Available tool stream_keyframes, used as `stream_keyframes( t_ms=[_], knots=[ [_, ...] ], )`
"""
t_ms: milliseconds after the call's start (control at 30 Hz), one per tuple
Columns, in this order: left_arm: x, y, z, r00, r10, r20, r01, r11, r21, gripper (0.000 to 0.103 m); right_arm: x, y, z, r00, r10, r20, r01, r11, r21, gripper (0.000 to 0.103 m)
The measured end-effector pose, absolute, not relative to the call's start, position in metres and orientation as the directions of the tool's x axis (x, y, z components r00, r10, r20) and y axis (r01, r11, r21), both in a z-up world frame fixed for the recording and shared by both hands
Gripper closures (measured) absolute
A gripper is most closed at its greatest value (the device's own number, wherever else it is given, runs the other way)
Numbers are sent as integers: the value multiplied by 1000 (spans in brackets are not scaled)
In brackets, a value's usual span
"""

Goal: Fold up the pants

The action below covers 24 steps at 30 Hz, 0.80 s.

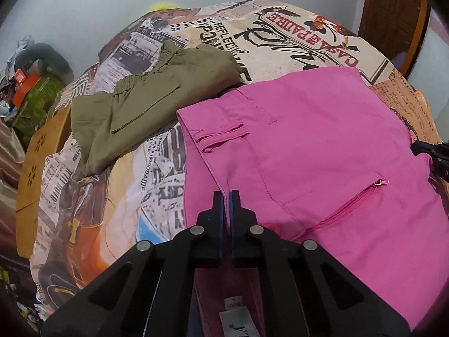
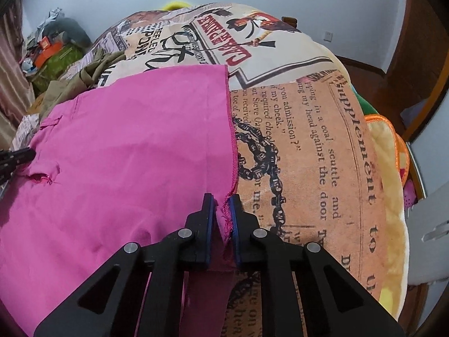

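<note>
Pink pants (image 1: 322,146) lie spread on a bed with a newspaper-print cover (image 1: 280,39). My left gripper (image 1: 226,196) is shut on the waistband edge of the pink pants, near a zip pocket (image 1: 353,202). In the right wrist view the pink pants (image 2: 134,140) fill the left half, and my right gripper (image 2: 223,200) is shut on their frayed hem edge. The other gripper's black tip shows at the far right of the left view (image 1: 432,154) and at the far left of the right view (image 2: 16,156).
Folded olive-green pants (image 1: 146,104) lie on the bed beyond the pink ones. A cluttered pile (image 1: 25,90) sits by the wall at left. A wooden door (image 1: 393,14) stands at right. A yellow-orange plush blanket (image 2: 387,146) hangs at the bed's right edge.
</note>
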<state>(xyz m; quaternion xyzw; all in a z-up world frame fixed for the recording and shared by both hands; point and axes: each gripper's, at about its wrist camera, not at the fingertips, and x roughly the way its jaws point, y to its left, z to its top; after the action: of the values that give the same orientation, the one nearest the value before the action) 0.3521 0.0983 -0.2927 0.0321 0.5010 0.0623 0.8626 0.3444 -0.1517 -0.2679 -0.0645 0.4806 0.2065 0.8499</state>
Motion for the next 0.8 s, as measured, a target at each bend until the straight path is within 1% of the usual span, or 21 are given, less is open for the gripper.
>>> stream_keyframes(
  t_ms=[200,333,433,500,533,567,600,633,700,733,767,800],
  knots=[
    [351,100,-294,484,117,-867,-62,993,99,96,346,-150,-269,439,290,-850,-423,902,89,92],
    [344,105,-283,480,104,-871,-52,995,91,89,348,-155,-262,423,292,-858,-431,898,93,89],
    [342,115,-269,499,99,-861,-73,995,72,87,351,-159,-250,418,296,-859,-427,898,102,86],
    [345,124,-261,508,104,-855,-102,993,60,77,354,-162,-240,433,308,-847,-416,902,116,85],
    [346,128,-256,517,105,-850,-114,992,53,70,357,-163,-233,447,318,-836,-412,903,124,85],
    [348,133,-251,531,109,-840,-123,991,50,66,358,-163,-229,454,324,-830,-413,902,127,85],
    [351,137,-247,542,121,-831,-131,990,58,66,361,-163,-222,464,331,-822,-416,900,127,85],
    [354,140,-243,548,133,-825,-135,988,70,65,364,-163,-215,475,335,-814,-418,899,126,84],
    [361,146,-239,554,146,-820,-138,987,82,65,371,-160,-207,492,337,-803,-421,899,119,76],
    [364,148,-238,554,146,-819,-139,987,82,64,376,-158,-204,504,334,-797,-423,899,109,69],
    [369,151,-238,553,144,-821,-139,987,79,63,379,-156,-201,515,329,-792,-425,900,98,66],
    [373,153,-239,552,143,-822,-137,987,79,62,384,-153,-199,529,325,-784,-428,900,85,65]
  ],
)
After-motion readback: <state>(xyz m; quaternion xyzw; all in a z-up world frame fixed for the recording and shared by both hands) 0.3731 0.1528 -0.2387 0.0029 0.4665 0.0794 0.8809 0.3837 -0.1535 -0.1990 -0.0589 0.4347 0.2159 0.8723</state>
